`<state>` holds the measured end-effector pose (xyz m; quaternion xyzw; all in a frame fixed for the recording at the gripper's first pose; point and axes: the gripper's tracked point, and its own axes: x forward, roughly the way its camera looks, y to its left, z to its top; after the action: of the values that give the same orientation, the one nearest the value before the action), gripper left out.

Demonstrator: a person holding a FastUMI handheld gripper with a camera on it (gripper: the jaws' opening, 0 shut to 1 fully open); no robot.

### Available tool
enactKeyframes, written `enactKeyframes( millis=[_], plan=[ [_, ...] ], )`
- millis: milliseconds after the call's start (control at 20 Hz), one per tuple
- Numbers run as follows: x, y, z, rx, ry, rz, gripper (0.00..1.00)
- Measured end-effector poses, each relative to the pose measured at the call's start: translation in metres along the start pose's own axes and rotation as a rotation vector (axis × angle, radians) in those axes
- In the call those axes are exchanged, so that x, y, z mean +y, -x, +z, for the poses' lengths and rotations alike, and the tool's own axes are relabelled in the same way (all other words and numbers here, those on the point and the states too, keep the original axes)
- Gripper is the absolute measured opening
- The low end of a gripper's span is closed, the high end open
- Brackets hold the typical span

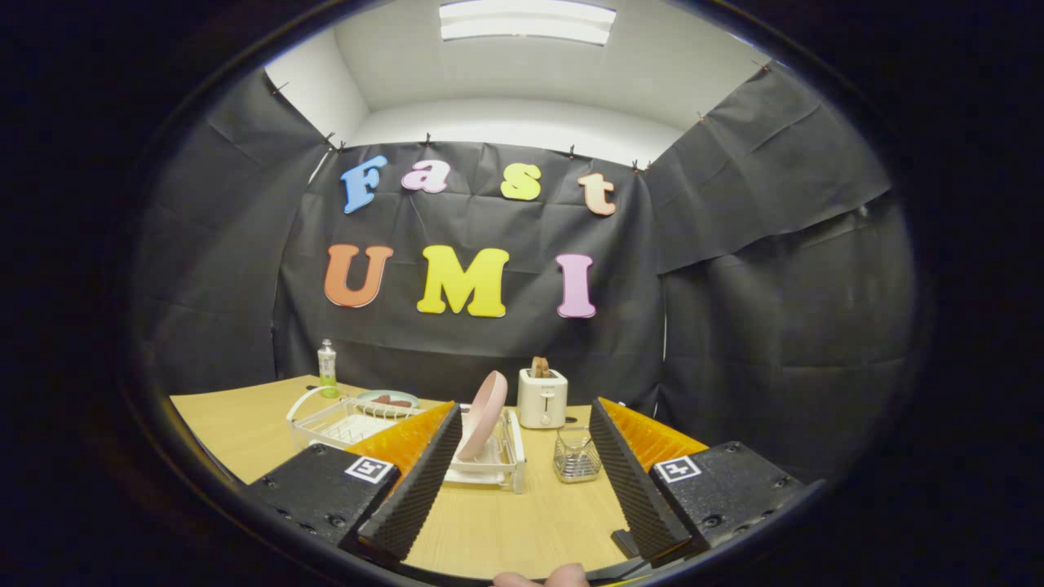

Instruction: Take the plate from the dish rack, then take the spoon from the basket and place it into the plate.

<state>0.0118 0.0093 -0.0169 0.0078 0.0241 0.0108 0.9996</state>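
The gripper [522,481] hung above the wooden table [506,530] with its fingers spread wide and holding nothing, and the pink plate [482,414] stood on its edge in the white dish rack [499,461] beyond them, nearer to the left finger, which hid one side of the rack. A small wire basket [576,456] stood just beside the rack, ahead of the right finger, but I could not make out a spoon in it. Farther back stood a white toaster [542,397] with bread in it, a white tray [342,420], a dish [388,399] with something reddish too small to tell, and a small bottle [327,371].
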Motion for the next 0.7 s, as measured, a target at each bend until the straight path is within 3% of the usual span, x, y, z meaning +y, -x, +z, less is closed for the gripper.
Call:
enactKeyframes(
  millis=[250,700],
  plan=[
    [-0.005,-0.007,-0.004,0.026,0.002,0.006,1.00],
    [-0.004,-0.051,0.000,0.173,-0.023,0.097,1.00]
  ],
)
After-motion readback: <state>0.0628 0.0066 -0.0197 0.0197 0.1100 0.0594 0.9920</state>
